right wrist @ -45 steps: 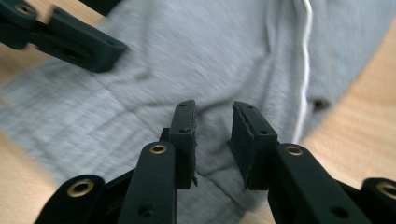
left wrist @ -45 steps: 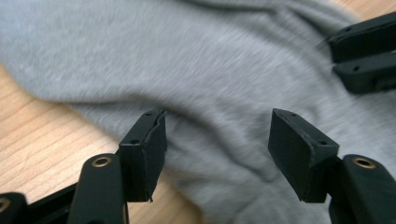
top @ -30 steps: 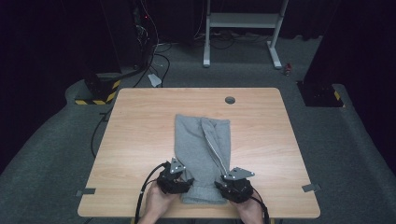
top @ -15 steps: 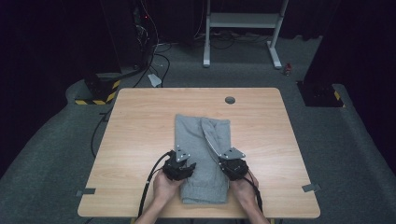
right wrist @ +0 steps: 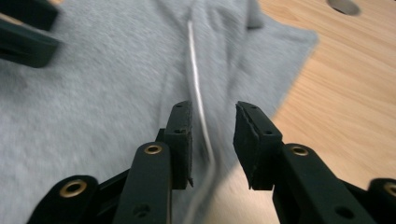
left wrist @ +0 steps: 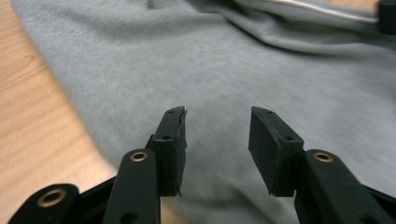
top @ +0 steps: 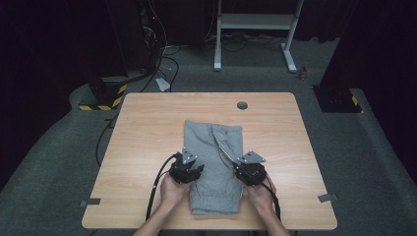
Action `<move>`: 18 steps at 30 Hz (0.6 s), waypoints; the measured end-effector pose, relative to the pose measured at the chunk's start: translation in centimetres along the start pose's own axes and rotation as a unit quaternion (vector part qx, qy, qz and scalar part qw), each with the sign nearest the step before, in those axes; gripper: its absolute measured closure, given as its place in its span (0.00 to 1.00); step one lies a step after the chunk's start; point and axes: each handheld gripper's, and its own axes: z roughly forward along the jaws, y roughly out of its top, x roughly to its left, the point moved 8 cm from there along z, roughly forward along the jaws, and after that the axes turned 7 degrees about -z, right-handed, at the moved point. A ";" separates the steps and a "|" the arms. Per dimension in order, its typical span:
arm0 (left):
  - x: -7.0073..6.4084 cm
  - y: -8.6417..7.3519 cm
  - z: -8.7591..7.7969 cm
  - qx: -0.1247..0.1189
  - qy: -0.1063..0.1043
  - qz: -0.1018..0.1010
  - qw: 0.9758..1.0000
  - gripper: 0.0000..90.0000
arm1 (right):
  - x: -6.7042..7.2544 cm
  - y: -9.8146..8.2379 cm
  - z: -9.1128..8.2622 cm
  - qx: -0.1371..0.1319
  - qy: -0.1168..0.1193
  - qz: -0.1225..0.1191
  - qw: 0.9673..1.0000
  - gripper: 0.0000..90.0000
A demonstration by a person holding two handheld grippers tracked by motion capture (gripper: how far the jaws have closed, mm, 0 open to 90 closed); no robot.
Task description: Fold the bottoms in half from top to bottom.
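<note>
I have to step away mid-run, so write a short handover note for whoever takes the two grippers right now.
Left gripper: jaws open, over the left side of the grey sweat shorts, nothing pinched.
Right gripper: jaws just reopened and empty, astride the white drawstring at the shorts' right edge.
Shorts lie folded lengthwise on the wooden table, cuffed hem toward the person.
Done: lengthwise fold.
Left: probably grip both side edges and fold the shorts across.
</note>
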 end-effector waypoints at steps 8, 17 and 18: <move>0.9 -0.1 1.4 0.025 -0.010 -0.006 1.000 0.60 | 0.2 0.4 2.6 0.037 0.024 -0.002 0.999 0.94; -0.2 -2.0 -0.5 0.024 -0.022 -0.005 0.999 0.67 | -1.3 -1.9 1.1 0.041 0.048 0.053 0.997 0.94; -0.4 -2.1 -0.6 0.026 -0.019 -0.007 0.999 0.67 | -1.1 -2.0 1.0 0.040 0.057 0.058 0.996 0.94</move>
